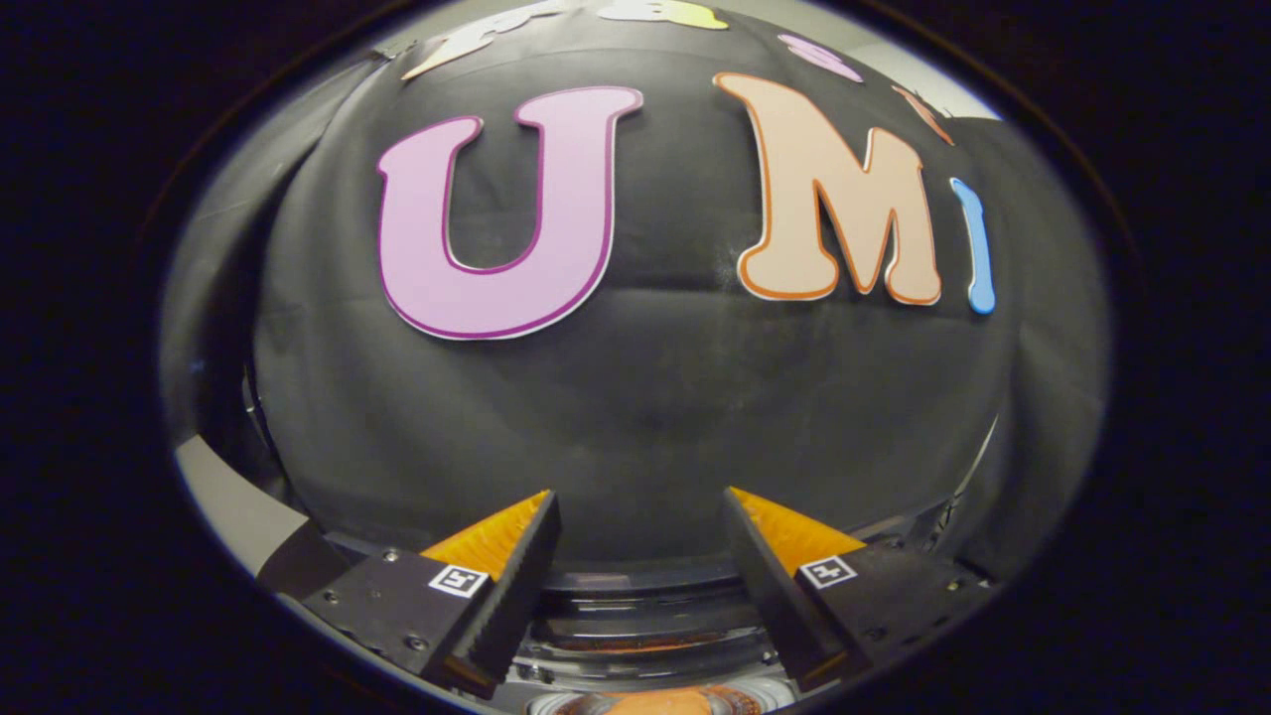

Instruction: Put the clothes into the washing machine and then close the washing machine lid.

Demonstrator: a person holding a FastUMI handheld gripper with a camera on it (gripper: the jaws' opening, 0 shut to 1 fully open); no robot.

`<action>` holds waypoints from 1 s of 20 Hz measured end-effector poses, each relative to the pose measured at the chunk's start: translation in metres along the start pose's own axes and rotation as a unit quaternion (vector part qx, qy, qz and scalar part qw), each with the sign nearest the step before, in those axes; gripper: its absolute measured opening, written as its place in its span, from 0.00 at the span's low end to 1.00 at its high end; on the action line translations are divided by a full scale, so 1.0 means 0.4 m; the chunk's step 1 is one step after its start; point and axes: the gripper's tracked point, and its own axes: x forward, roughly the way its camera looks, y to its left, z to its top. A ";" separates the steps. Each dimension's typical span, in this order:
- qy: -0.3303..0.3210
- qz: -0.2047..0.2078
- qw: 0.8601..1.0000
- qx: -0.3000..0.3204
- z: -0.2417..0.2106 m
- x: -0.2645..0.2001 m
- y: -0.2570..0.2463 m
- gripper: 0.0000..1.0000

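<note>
Tool point(640, 501) wide, empty; round glossy washing machine rim point(645, 606) below fingers, black cloth wall point(645, 397) beyond.

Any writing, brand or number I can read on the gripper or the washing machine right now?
None readable.
Hand-held gripper: no words; its fingers are open with nothing between them, aimed at the black cloth wall.
Square coded markers on the finger mounts: black-and-white patterns, not text.
Washing machine rim, below the fingers: no label or number legible.
</note>
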 end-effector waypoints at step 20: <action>-0.037 -0.019 0.999 0.004 -0.087 -0.292 -0.032 0.98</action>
